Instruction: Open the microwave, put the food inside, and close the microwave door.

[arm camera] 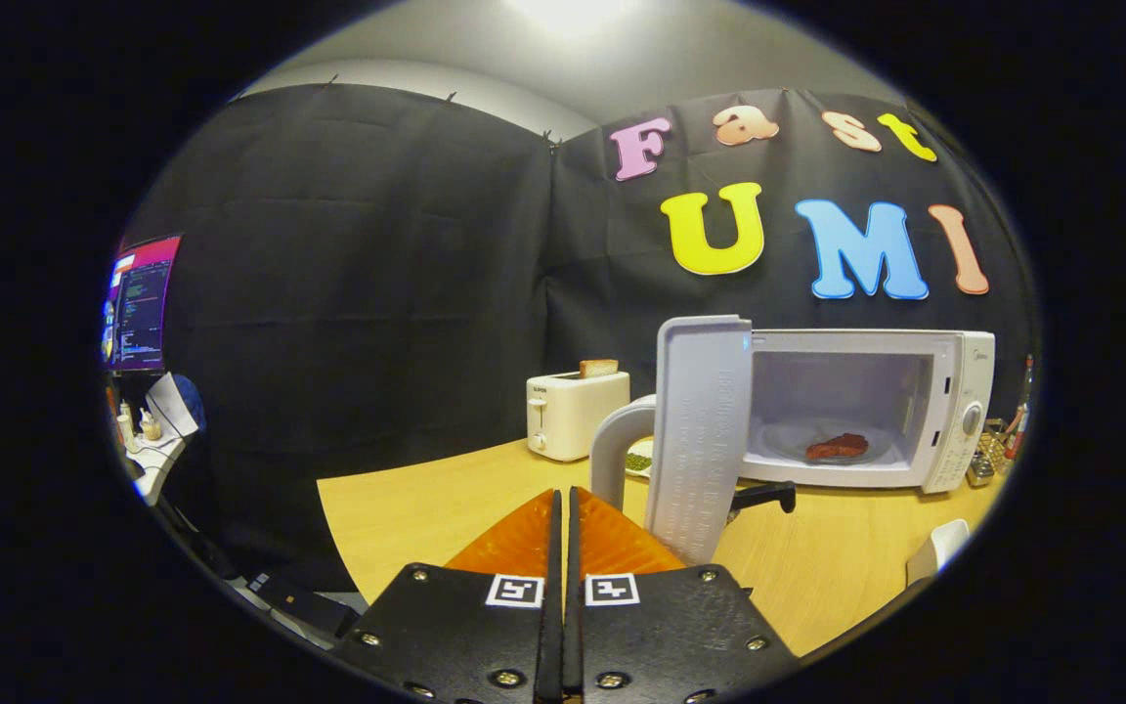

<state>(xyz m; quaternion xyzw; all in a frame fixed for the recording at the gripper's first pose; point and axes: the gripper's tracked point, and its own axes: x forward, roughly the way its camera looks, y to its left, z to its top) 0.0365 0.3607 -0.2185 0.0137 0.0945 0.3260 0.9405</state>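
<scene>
The food [838, 447], a dark reddish piece, already lies on the plate [780, 442] inside the microwave [959, 411], which stands on the far right of the wooden table [407, 508]. The microwave's door [700, 430] is swung wide open toward us, hinged on its left side, with its curved handle [614, 445] on the near outer face. Our gripper [563, 508] sits near and to the left of that door, its two fingers pressed together with nothing between them, tips just short of the handle.

We judge that only the closing remains. To do it well, we would place the closed fingers against the door's outer face near the handle and push it steadily to the right and away in an arc, following the hinge until it latches, without shoving the microwave itself.

Farther left on the table stands a toaster [573, 416] with a slice of bread [598, 368] in it. A small dish [639, 462] rests behind the door.
</scene>
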